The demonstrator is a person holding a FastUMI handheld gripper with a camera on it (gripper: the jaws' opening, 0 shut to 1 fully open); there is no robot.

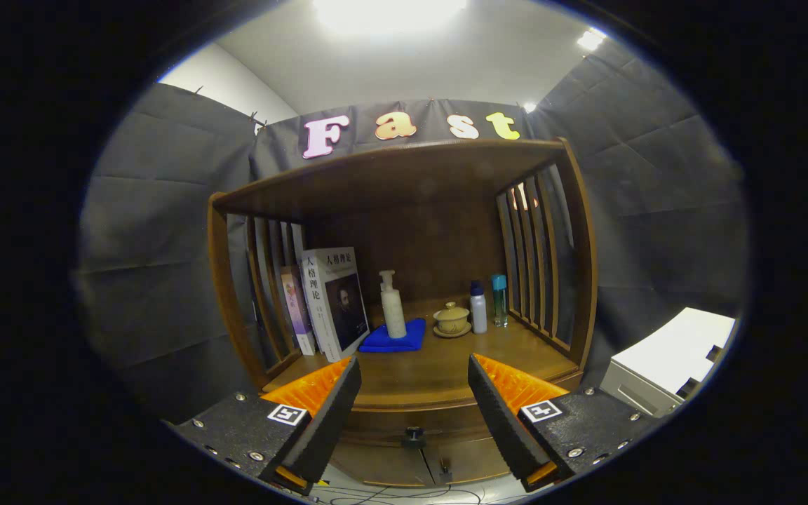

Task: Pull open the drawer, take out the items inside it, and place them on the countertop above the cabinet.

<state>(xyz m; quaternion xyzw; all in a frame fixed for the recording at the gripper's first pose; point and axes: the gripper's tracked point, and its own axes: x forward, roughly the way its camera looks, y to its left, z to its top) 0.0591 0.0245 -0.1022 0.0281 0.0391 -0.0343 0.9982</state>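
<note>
We see the gripper (pixel 414 393) with fingers spread wide, grasping nothing | drawer (pixel 404 426) closed, its knob (pixel 413 440) between and below the fingertips | countertop (pixel 432 372) just ahead carries books (pixel 327 301), pump bottle (pixel 393 306) on blue cloth (pixel 386 340), lidded cup (pixel 452 319), two small bottles (pixel 478 307) | white box (pixel 667 365) right of cabinet.

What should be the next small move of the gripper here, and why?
Probably lower the gripper and ease it forward toward the small dark drawer knob. The drawer front under the countertop looks closed, and the open fingers hang apart in front of the cabinet, holding nothing, with the knob between and below them.
</note>
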